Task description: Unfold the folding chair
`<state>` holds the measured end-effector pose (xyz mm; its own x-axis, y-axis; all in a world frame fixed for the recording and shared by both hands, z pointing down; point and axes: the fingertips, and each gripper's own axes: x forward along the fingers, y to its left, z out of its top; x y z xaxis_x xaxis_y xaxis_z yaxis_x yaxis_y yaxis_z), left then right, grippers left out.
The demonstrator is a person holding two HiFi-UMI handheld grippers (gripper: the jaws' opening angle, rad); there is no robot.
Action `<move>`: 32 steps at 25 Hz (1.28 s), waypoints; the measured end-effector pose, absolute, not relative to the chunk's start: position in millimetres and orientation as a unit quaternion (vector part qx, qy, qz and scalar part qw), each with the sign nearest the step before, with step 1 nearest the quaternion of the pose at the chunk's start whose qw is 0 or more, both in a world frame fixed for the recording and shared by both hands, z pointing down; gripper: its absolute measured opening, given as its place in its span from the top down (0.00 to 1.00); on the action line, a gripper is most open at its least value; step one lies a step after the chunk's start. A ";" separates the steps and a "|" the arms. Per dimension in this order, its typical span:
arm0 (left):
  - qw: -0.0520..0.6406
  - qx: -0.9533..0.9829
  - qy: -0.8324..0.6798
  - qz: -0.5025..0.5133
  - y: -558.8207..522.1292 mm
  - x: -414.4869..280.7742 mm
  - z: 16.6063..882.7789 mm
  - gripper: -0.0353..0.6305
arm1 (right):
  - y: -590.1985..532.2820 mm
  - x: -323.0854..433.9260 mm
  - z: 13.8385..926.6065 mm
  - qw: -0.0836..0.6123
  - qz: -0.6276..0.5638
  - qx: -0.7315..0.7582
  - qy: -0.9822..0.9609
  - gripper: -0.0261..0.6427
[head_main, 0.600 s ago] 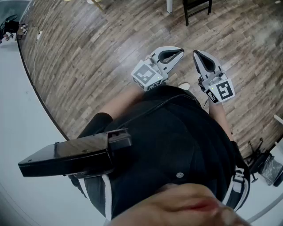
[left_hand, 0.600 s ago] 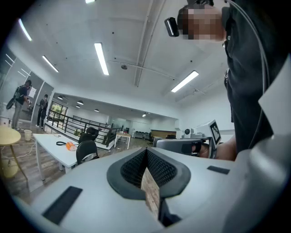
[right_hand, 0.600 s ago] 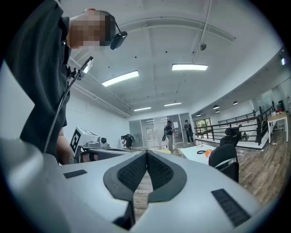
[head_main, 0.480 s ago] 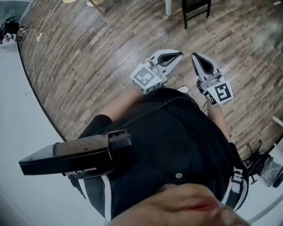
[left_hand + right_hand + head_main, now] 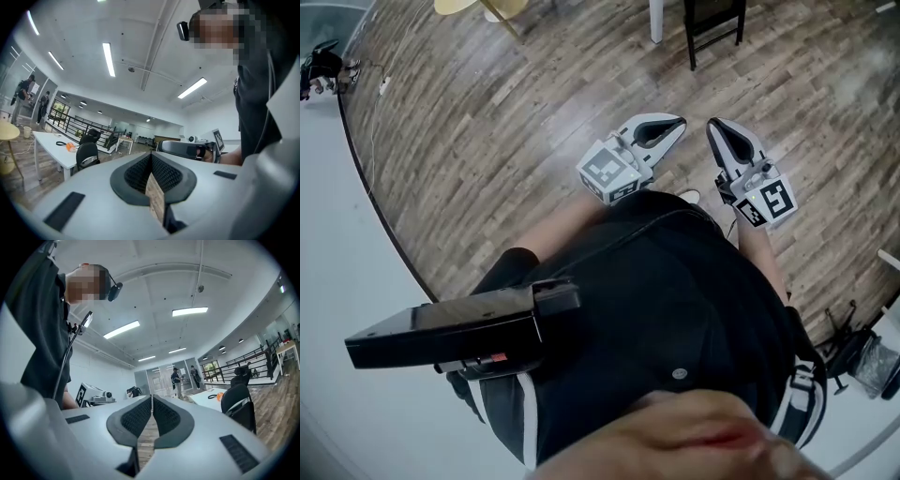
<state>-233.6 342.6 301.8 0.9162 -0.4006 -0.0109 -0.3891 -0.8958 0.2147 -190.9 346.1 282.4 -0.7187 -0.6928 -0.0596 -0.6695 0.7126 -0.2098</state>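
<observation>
A: Left gripper view: left gripper (image 5: pixel 151 158) has its ribbed pads pressed together, only wood floor (image 5: pixel 154 194) showing through the slit beneath. Right gripper view, same: right gripper (image 5: pixel 152 401) closed tight on nothing. Both level, side by side, not touching.

B: Anything different from half a second back?

A: Little. In the head view both grippers sit a touch lower in the picture, and the dark chair frame (image 5: pixel 691 42) at the top edge shows more of its legs. A yellow round top (image 5: pixel 467 6), left of that frame, has come further in too. I read it as the person leaning or stepping toward the frame. No contact yet; unfolding not begun.

B: So where is the folding chair?

A: Best candidate is that frame: beyond the gripper tips, well apart from them, bare wood floor between. Only two legs and a crossbar show; the rest is cut off. Cannot tell whether it is the folding one, or folded.

B: Heading, long axis?

A: Visible legs run from the crossbar toward the grippers. Seen from steeply above, I judge them upright, so the long axis is probably vertical, frame standing. Which face it turns to the person, cannot tell. The black office chair (image 5: pixel 87 157) in the left gripper view is no folder; its place relative to the frame is not shown.
</observation>
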 end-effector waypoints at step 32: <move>0.092 0.979 -0.183 -0.019 316.8 -296.0 311.2 0.94 | 323.4 -269.4 306.8 0.004 -0.089 -0.364 0.927 0.95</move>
<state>-296.0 316.8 311.2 0.9319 -0.3626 -0.0038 -0.3556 -0.9158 0.1867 -269.4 323.4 306.8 -0.7347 -0.6760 0.0572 -0.6745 0.7188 -0.1685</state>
